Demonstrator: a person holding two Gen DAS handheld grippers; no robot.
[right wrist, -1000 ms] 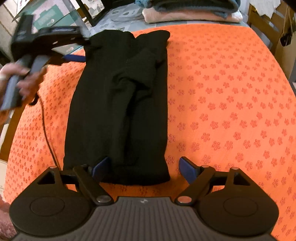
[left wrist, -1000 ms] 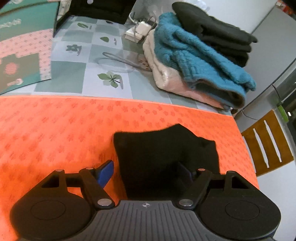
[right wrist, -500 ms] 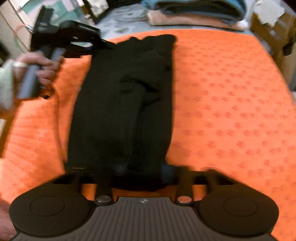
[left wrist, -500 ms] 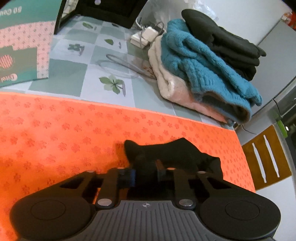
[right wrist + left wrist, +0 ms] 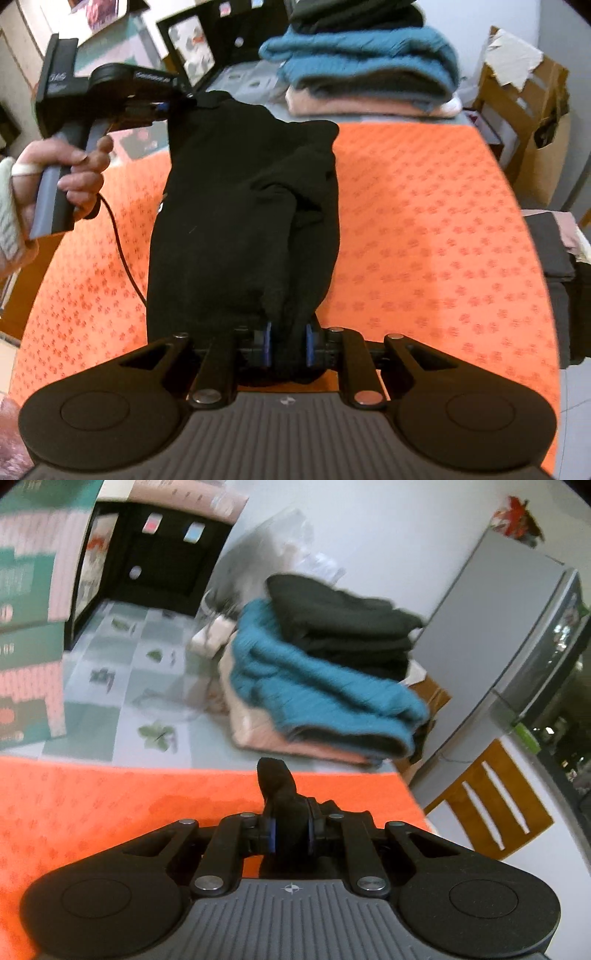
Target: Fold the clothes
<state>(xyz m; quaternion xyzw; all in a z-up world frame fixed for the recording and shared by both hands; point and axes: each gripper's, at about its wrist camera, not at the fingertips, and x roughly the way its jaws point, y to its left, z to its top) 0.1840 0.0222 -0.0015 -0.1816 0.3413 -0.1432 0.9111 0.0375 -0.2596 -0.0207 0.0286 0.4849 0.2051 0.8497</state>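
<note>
One black garment point(image 5: 243, 221) is lying lengthwise down the centre of the right wrist frame on a bench covered by an orange flower-print cloth point(image 5: 424, 229), and two grippers are pinching it at opposite ends. At the bottom centre, the right gripper point(image 5: 287, 344) is clamping its blue-padded fingers point(image 5: 266, 343) tight on the bunched near hem. At the upper left, the left gripper point(image 5: 162, 107), held by a person's hand point(image 5: 70, 173), is closing narrowly on the far corner, which is rising off the cloth. In the left wrist view, the left gripper point(image 5: 290, 834) is squeezing a fold of the black fabric point(image 5: 277, 782), with a tuft standing up just above the fingers at the frame's centre. Beyond the orange cloth, in the upper middle of both frames, a single pile of folded clothes point(image 5: 321, 679) is sitting on a leaf-patterned tablecloth point(image 5: 122, 686): one dark item on top, one teal knit below it, one pink piece at the bottom.
</note>
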